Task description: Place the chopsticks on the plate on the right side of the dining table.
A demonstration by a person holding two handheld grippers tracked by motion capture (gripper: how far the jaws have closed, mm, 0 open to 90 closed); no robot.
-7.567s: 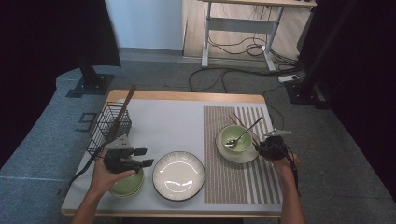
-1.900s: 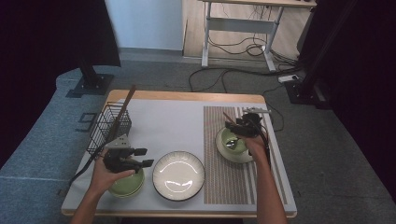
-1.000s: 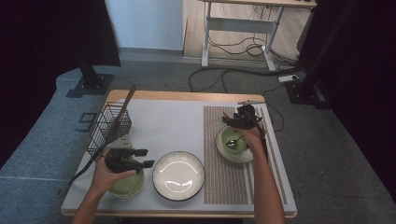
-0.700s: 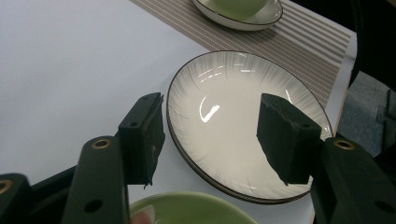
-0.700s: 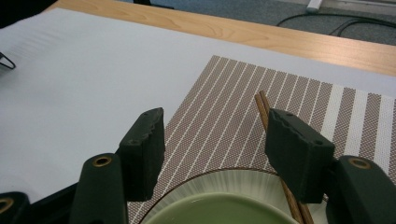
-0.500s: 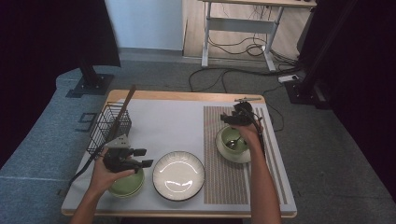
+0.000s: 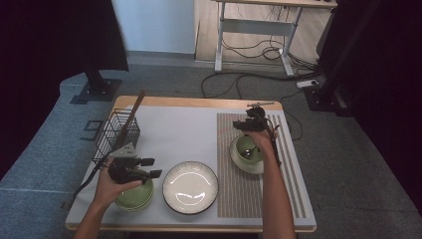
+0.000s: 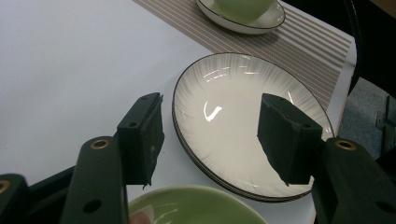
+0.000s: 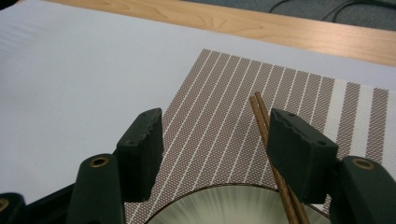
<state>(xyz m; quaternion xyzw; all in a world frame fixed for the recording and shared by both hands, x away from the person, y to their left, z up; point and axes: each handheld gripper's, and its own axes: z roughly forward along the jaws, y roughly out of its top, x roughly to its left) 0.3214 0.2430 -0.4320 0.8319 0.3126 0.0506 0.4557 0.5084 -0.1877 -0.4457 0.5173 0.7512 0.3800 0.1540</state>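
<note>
With the right gripper (image 9: 212, 154) open at twelve o'clock of the green bowl (image 7: 247, 148), centre its jaws over the chopsticks (image 9: 268, 135) before clenching.

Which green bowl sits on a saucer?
The right green bowl, on the striped mat, sits on a white saucer. The left bowl stands by the left gripper.

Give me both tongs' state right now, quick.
Left tongs: open, empty, above the white plate and green bowl.
Right tongs: open, gripping nothing; chopsticks lie beside one jaw, over the striped mat.
</note>
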